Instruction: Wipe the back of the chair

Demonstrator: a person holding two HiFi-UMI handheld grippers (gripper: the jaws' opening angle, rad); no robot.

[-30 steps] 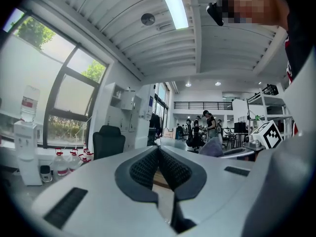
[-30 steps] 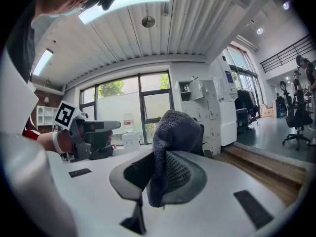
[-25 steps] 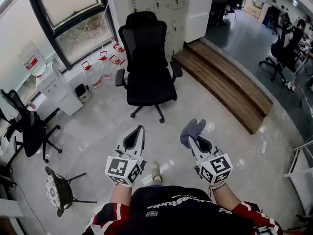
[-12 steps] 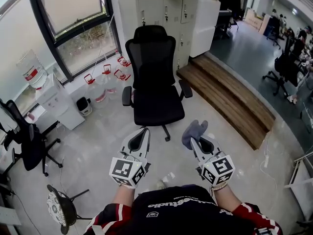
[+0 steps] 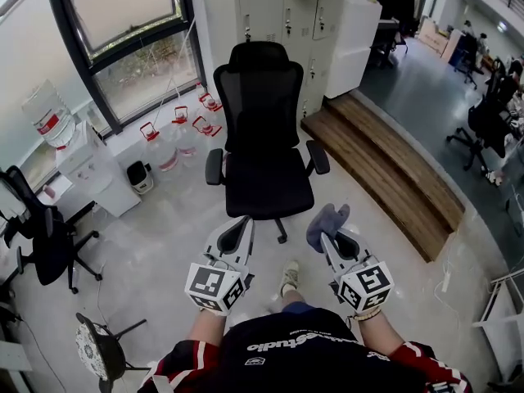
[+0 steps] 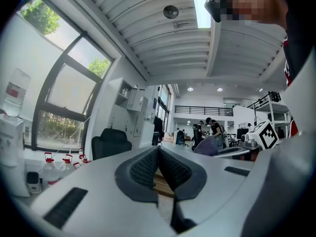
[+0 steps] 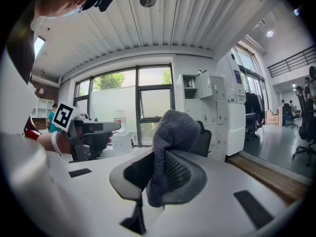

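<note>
Bottom centre of the head view: both forearms reach forward, side by side, level, their marker cubes toward the camera. The left gripper (image 5: pixel 242 221) has its jaws pressed together with nothing between them. The right gripper (image 5: pixel 324 236) pinches a grey cloth (image 5: pixel 327 218), which bunches up above the jaw tips. A shoe (image 5: pixel 288 276) shows on the floor (image 5: pixel 164 228) between the two grippers

Just beyond the tips, a strip of bare floor separates them from the chair (image 5: pixel 266 137) at frame centre. Neither gripper touches it. The chair faces the person, seat and armrests nearest, its tall mesh back turned away toward the lockers (image 5: pixel 286 11) at the top

At the lower left stands a stool (image 5: pixel 94 346), and above it at the left edge a second black chair (image 5: pixel 41 219). A water dispenser (image 5: pixel 90 158) and bottles (image 5: pixel 172 133) sit under the window, upper left. A wooden step (image 5: pixel 385 150) runs diagonally right of the chair, close to its armrest. Floor lies open to the chair's left and lower right
</note>
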